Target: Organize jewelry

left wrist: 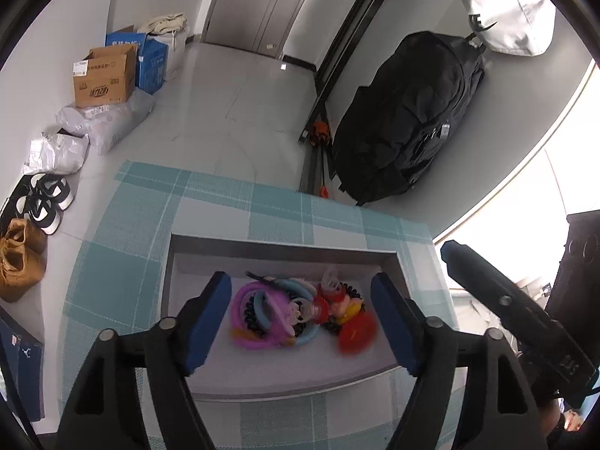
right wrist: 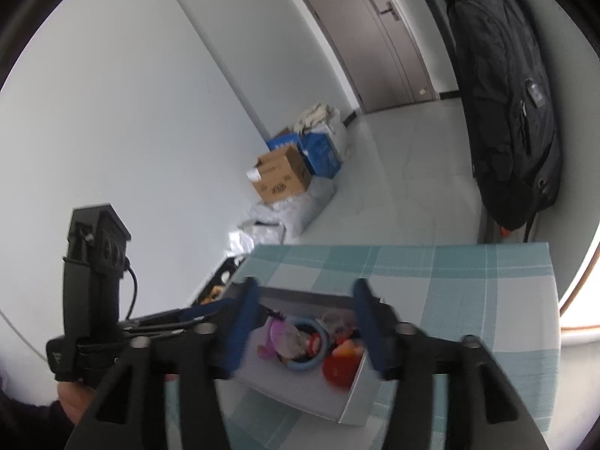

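A shallow grey tray point(left wrist: 180, 281) sits on a table covered by a teal-and-white checked cloth point(left wrist: 123, 247), filling the lower middle of the left wrist view. Inside it lies a tangled pile of bright accessories, blurred in both views: a purple ring point(left wrist: 243, 315) at the left of the heap, a light blue ring point(left wrist: 262, 311) overlapping it, dark coiled hair ties point(left wrist: 352, 294) toward the upper right, and a red piece point(left wrist: 356, 332) at the lower right. The left gripper point(left wrist: 302, 305) is poised over the tray with its blue-padded fingers point(left wrist: 210, 315) spread wide on either side of the pile, gripping nothing. At the right edge of that view the right gripper point(left wrist: 498, 300) shows as a black bar reaching in from the lower right. In the right wrist view the right gripper point(right wrist: 305, 326) also hangs over the tray point(right wrist: 352, 401), jaws parted and empty, the heap visible between its blue fingers point(right wrist: 242, 330). The left gripper's black body point(right wrist: 93, 281) stands at the lower left of that frame, with part of a hand point(right wrist: 73, 403) beneath it. Beyond the table, a brown cardboard box point(left wrist: 103, 77) and blue box point(left wrist: 152, 58) rest on the pale floor at upper left, shoes point(left wrist: 45, 202) line the left edge, and a black backpack point(left wrist: 405, 112) hangs on the wall at right.
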`<act>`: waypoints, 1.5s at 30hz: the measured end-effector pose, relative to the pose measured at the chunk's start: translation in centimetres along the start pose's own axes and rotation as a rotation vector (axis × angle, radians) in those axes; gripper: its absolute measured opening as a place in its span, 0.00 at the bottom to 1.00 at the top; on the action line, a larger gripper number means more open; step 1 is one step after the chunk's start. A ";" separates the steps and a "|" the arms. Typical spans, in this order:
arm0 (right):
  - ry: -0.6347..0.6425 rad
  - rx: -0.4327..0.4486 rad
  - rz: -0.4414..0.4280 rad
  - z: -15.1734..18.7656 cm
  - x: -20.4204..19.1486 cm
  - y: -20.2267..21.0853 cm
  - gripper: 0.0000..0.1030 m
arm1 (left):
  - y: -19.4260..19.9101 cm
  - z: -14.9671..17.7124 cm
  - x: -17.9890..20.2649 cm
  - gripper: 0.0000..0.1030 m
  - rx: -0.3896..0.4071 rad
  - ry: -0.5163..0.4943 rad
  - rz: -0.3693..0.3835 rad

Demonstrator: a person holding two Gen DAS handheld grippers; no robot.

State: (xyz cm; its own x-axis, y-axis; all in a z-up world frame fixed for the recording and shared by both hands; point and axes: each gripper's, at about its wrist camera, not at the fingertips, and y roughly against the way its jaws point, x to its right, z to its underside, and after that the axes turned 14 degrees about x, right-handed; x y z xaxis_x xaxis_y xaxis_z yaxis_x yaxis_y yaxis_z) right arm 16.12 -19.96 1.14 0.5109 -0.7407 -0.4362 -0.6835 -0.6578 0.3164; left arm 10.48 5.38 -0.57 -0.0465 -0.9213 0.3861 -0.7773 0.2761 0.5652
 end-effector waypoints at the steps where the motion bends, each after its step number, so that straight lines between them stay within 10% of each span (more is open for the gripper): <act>1: 0.007 0.004 0.006 -0.1 0.0 0.1 0.68 | 0.0 0.0 0.1 0.72 0.002 -0.005 -0.002; 23: 0.038 -0.006 0.066 1.1 -0.5 1.3 0.99 | 1.2 0.4 1.0 0.72 0.082 -0.103 -0.101; 45: 0.132 0.116 0.118 2.8 -4.4 9.1 1.00 | 8.5 3.2 3.1 0.83 0.244 -0.170 -0.178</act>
State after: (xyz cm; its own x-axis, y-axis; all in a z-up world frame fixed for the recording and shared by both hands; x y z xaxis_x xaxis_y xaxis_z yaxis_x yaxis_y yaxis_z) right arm 6.18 -22.31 3.60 0.4821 -0.8284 -0.2853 -0.7943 -0.5506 0.2566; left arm 1.68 3.94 3.09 0.0150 -0.9873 0.1582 -0.9087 0.0525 0.4141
